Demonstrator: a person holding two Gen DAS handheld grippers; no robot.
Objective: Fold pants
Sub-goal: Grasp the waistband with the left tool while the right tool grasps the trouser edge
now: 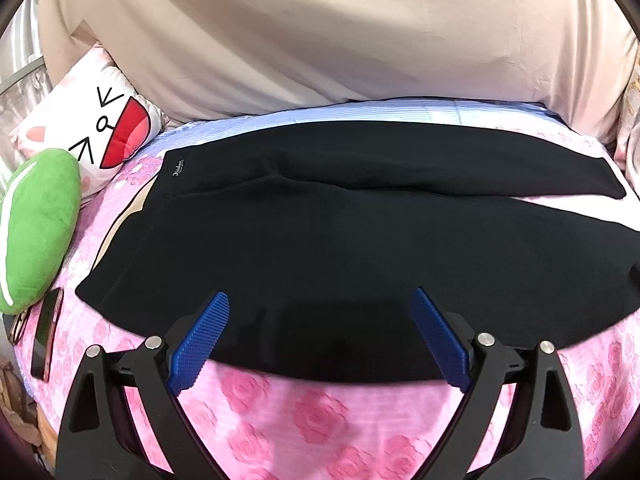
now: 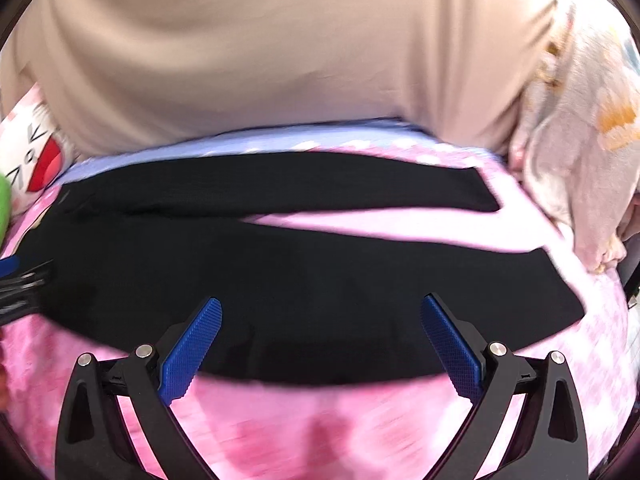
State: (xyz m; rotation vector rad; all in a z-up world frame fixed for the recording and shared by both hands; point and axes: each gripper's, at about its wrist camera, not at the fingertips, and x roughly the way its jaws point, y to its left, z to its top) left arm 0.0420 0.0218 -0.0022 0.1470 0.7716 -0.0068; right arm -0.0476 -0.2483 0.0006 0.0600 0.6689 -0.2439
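Black pants (image 1: 320,240) spread flat on a bed with a pink rose-print sheet (image 1: 304,412), waistband to the left, two legs running right with a narrow gap between them. Left claw (image 1: 320,300) wide open above the near edge of the pants, blue ribbed fingers (image 1: 200,340) apart, gripping nothing. Green plush (image 1: 36,228) and white cartoon-face pillow (image 1: 92,128) at the left edge; phone (image 1: 46,332) just beside the plush. Beige fabric (image 1: 320,32) behind.

Pants (image 1: 320,240) lie on the bedspread (image 1: 304,412), pillow (image 1: 80,128) left.
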